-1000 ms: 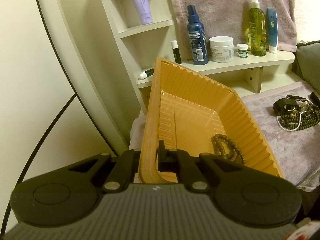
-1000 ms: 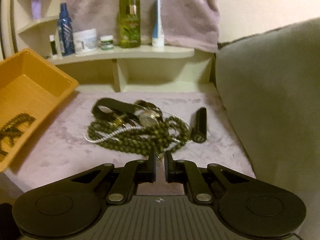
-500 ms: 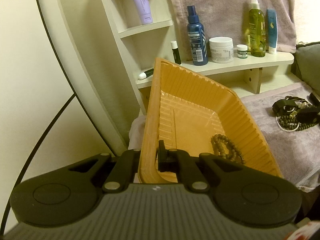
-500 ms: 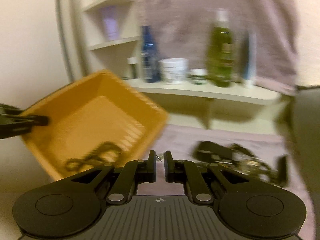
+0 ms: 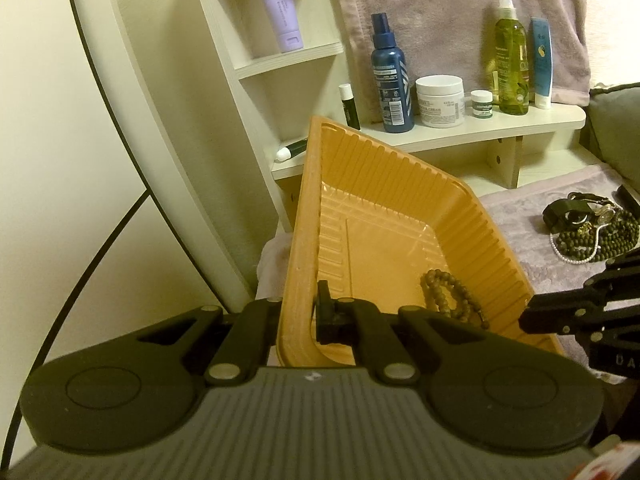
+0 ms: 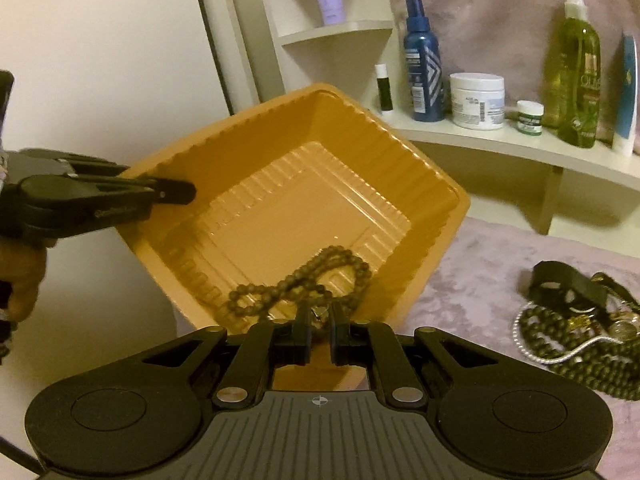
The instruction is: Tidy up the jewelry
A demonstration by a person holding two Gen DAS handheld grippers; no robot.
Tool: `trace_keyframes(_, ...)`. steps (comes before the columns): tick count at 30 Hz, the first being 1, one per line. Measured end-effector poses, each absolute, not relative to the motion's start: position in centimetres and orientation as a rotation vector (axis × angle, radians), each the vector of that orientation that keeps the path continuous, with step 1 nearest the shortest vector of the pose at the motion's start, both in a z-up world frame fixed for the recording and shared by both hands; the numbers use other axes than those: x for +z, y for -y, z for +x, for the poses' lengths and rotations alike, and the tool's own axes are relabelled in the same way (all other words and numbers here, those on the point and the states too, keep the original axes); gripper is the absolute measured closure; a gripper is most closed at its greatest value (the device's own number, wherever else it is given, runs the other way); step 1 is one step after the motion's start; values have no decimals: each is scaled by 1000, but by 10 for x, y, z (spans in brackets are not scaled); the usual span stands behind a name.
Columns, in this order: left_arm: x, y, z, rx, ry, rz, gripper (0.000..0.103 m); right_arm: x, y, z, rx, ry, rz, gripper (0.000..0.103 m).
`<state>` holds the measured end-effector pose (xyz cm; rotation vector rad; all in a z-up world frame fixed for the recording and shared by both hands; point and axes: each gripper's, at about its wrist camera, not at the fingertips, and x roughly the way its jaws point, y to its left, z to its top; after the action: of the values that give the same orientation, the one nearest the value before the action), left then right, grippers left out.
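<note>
My left gripper (image 5: 299,312) is shut on the near rim of the orange plastic tray (image 5: 384,216) and holds it tilted. A brown bead bracelet (image 5: 452,294) lies inside the tray, also seen in the right wrist view (image 6: 304,284). My right gripper (image 6: 320,320) is over the tray's (image 6: 280,152) near edge, its fingers close together on a small silvery jewelry piece (image 6: 319,313). The right gripper shows in the left wrist view (image 5: 536,318). A jewelry pile (image 6: 580,328) of green beads, pearls and a black strap lies on the mauve cloth (image 6: 480,264).
A white shelf (image 5: 480,128) behind holds bottles and jars, including a blue spray bottle (image 5: 390,80) and a green bottle (image 5: 510,56). A grey cushion (image 5: 616,120) is at the right. A pale wall with a curved black line is at the left.
My right gripper has swung left from the jewelry pile to above the tray, carrying the small silvery piece. The left gripper and tray have stayed still.
</note>
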<state>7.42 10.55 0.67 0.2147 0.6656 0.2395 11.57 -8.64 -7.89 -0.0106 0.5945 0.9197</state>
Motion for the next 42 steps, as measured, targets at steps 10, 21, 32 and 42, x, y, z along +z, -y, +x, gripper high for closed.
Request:
trace_keyframes(10,8,-105,74,239,-666,213,99,-71,113,118,818,-567,58,71)
trace_keyframes(21,8,-105,74,239,-663,214,99,-90,171,109,588,-585,79,71)
trace_keyframes(32,9,-104,74,240,-665,219,99,-100,221,117,411,-592,116,71)
trace_keyframes(42,9,-105,74,239,-668,221,99,-102,256,145,238,-553,92,71)
